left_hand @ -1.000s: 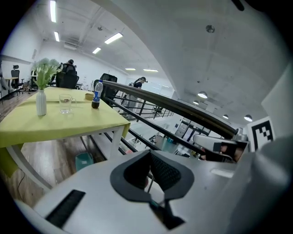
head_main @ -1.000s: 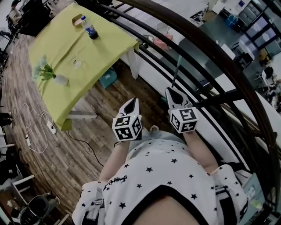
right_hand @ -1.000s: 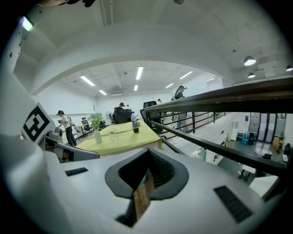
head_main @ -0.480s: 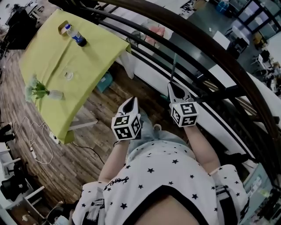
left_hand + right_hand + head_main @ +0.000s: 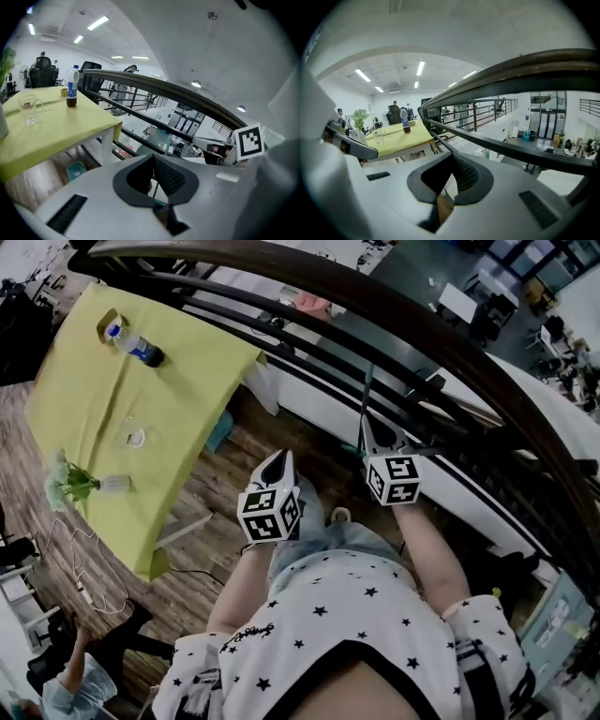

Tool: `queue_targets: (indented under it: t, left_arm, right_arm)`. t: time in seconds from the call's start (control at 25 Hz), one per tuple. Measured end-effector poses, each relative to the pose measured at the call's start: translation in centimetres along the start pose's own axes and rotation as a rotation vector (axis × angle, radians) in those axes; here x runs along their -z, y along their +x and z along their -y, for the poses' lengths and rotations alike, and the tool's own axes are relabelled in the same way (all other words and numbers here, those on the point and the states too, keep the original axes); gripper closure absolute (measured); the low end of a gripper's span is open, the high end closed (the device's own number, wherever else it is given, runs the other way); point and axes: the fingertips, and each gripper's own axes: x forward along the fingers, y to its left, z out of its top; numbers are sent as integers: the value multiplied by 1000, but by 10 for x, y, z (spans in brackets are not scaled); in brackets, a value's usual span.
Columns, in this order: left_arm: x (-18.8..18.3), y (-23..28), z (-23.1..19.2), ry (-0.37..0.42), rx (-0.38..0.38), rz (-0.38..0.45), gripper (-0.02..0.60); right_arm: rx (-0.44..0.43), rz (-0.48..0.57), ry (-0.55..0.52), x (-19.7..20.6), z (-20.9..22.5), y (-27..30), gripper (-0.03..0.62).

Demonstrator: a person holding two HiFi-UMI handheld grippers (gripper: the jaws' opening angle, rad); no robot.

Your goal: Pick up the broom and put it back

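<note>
A thin greenish pole [image 5: 367,395], which looks like the broom's handle, stands against the black railing [image 5: 441,343]; its head is hidden. My right gripper [image 5: 367,425] is shut and empty, its tip just below the pole in the head view; whether they touch I cannot tell. My left gripper [image 5: 282,458] hangs shut over the wooden floor, a hand's width to the left. In the left gripper view the pole [image 5: 167,140] shows just past the closed tips of the left gripper [image 5: 153,157]. In the right gripper view only the railing [image 5: 497,143] lies past the right gripper [image 5: 451,155].
A table with a yellow cloth [image 5: 89,399] stands to the left, bearing a bottle [image 5: 137,343], a glass [image 5: 136,438] and a vase of flowers [image 5: 78,486]. Cables [image 5: 80,563] lie on the floor. Another person [image 5: 75,681] sits at bottom left.
Both grippers have moved closer to the railing and slightly down, staying shut. The right tip now sits nearer the pole. The table has slid left in the head view.
</note>
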Motion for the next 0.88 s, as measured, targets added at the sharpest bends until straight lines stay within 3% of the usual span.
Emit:
queue_targets:
  t: [0.88]
  left_arm:
    - [2, 101, -20, 40, 108, -95, 571]
  right_arm:
    - [185, -73, 85, 63, 92, 115, 597]
